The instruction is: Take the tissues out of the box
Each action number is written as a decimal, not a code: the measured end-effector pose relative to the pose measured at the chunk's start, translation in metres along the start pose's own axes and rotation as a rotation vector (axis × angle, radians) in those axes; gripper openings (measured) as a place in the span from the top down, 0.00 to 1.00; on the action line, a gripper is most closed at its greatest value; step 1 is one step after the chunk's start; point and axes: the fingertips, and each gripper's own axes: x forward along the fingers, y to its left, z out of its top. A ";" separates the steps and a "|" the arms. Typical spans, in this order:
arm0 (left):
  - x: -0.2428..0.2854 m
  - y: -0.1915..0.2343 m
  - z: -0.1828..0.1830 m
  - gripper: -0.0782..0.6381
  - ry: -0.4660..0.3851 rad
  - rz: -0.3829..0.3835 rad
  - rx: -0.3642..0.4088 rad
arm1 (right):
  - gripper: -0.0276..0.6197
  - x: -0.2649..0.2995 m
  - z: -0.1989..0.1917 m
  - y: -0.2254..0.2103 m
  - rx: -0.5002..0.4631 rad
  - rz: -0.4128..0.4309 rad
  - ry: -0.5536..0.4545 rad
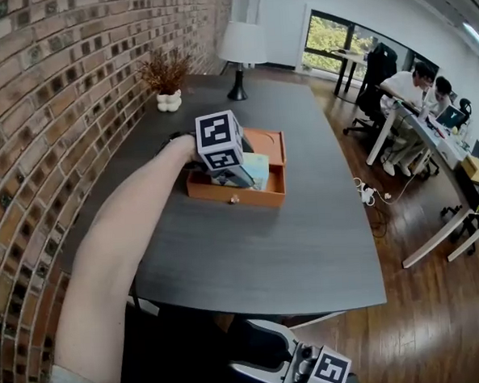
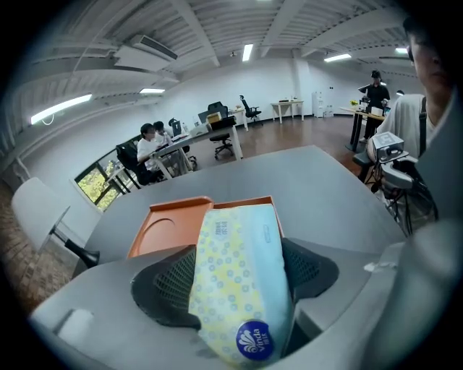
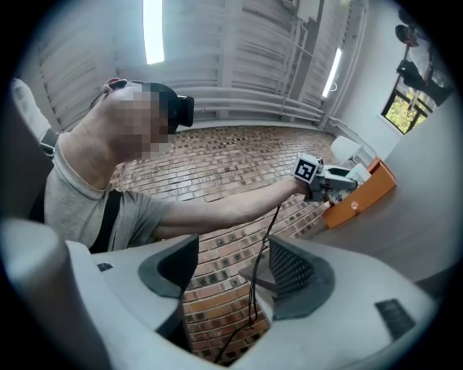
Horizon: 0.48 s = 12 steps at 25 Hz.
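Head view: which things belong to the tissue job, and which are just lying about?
In the job:
tissue pack, clamped in the left gripper
orange box on the table

Just about:
lamp
vase of dried twigs
right gripper, open and empty, below the table's near edge

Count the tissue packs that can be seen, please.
1. The tissue pack is gripped in the left tongs, over the orange box. Others may lie hidden in the box beneath it.
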 end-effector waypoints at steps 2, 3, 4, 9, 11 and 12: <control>-0.009 0.002 0.005 0.39 -0.022 0.025 0.002 | 0.47 0.000 0.000 0.001 0.002 0.003 0.000; -0.017 0.005 0.009 0.39 -0.045 0.049 0.004 | 0.47 0.001 0.000 0.001 0.001 0.003 0.002; -0.027 0.007 0.016 0.39 -0.076 0.080 0.008 | 0.47 0.001 0.000 0.001 0.000 0.003 0.004; -0.107 -0.011 0.055 0.40 -0.382 0.214 -0.026 | 0.47 -0.006 -0.005 -0.008 -0.017 -0.022 0.011; -0.142 -0.038 0.063 0.40 -0.551 0.240 -0.070 | 0.47 -0.006 -0.006 -0.010 -0.001 -0.033 0.002; -0.159 -0.054 0.062 0.40 -0.631 0.254 -0.096 | 0.47 -0.006 -0.005 -0.011 0.006 -0.035 -0.001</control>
